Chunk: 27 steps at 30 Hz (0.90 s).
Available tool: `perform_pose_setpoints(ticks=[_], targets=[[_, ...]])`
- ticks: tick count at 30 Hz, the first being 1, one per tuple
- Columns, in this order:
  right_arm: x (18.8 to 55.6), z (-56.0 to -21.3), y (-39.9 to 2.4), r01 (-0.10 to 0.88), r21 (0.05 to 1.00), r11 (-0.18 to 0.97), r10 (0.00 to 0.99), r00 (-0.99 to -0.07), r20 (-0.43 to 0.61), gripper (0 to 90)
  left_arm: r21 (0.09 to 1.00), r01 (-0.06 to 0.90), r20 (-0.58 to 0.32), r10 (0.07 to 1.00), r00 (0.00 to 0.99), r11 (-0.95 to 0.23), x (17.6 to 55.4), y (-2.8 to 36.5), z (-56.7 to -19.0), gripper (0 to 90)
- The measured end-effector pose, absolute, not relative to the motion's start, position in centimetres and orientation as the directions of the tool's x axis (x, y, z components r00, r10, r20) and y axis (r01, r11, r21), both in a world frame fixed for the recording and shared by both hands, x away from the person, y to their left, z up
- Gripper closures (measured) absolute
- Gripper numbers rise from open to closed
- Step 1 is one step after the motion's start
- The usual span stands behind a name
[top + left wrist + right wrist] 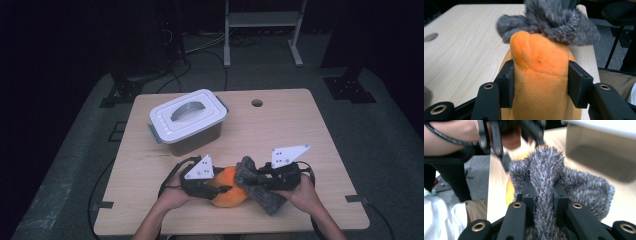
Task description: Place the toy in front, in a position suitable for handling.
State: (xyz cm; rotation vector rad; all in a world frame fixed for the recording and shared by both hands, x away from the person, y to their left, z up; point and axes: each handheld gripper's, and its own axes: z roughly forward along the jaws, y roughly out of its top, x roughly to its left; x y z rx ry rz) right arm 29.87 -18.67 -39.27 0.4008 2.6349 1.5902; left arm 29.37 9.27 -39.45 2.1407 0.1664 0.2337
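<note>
**Operator:** Orange plush (541, 82) sits at the near edge of the worktop (300, 130), in front of the lidded white box (187, 120). My left tool (220, 189) has it pinched, both pads sunk into its soft sides. Draped over its far end is the grey fuzzy cloth (574, 187), and my right tool (543, 195) is pressed tight on a ridge of that cloth.

**Spotter:** So you're rubbing the plush down?

**Operator:** That's my reading. To do it well, I'd keep the left grip steady so the plush can't roll, and drag the cloth across the top in short strokes rather than tugging upward.

**Spotter:** Any risk?

**Operator:** The cloth is bunched, so little of it touches the plush; I'd flatten it first. Squeezing the plush harder would only deform it. The box stands well apart behind the plush, so there's room.
</note>
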Motion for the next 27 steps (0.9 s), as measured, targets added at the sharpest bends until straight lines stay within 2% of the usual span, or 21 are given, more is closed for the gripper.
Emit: perform_pose_setpoints(ticks=[1,4,5,6,7,10,11,12,14,19,23,27], targets=[[29.9,-39.3,-18.7,0.200,0.875,0.442,0.239,-0.966,0.100,76.0,0.843,0.041,0.086,0.210,0.974,-0.536,29.5,9.2,-39.7,45.9],[30.1,-40.6,-19.4,0.235,0.881,0.410,0.245,-0.959,0.142,76.0,0.847,0.047,0.075,0.206,0.976,-0.529,29.7,9.0,-40.1,31.6],[30.1,-40.6,-19.4,0.235,0.881,0.410,0.245,-0.959,0.142,76.0,0.849,0.054,0.068,0.211,0.975,-0.526,29.7,8.9,-40.1,31.6],[30.1,-40.8,-19.7,0.244,0.883,0.402,0.251,-0.956,0.150,75.8,0.844,0.073,0.055,0.222,0.974,-0.531,29.9,8.8,-40.3,22.5],[30.1,-40.8,-19.7,0.244,0.883,0.402,0.251,-0.956,0.150,75.8,0.844,0.073,0.055,0.222,0.974,-0.531,29.9,8.8,-40.3,18.1],[30.1,-41.2,-20.1,0.251,0.883,0.396,0.256,-0.954,0.156,75.8,0.837,0.111,0.015,0.225,0.974,-0.536,30.4,9.0,-41.0,15.1],[30.2,-41.3,-20.3,0.254,0.883,0.394,0.260,-0.953,0.158,75.7,0.841,0.126,-0.007,0.223,0.975,-0.527,30.6,9.2,-41.2,15.3],[30.4,-41.6,-20.7,0.270,0.882,0.385,0.270,-0.947,0.172,75.7,0.848,0.134,-0.027,0.210,0.977,-0.512,30.9,9.6,-41.5,19.6],[30.5,-41.8,-20.9,0.280,0.881,0.382,0.273,-0.945,0.182,75.6,0.850,0.131,-0.028,0.206,0.978,-0.510,30.9,9.8,-41.5,22.7],[30.9,-42.4,-21.8,0.303,0.867,0.395,0.295,-0.936,0.193,75.5,0.862,0.113,0.011,0.242,0.970,-0.493,30.6,9.8,-41.3,42.7],[30.8,-42.3,-22.3,0.309,0.863,0.400,0.317,-0.930,0.186,75.5,0.856,0.120,0.013,0.254,0.967,-0.502,30.6,9.8,-40.7,43.3],[30.2,-40.3,-21.5,0.258,0.913,0.317,0.305,-0.939,0.159,75.5,0.836,0.076,0.066,0.237,0.969,-0.544,29.8,8.9,-40.4,43.2]])
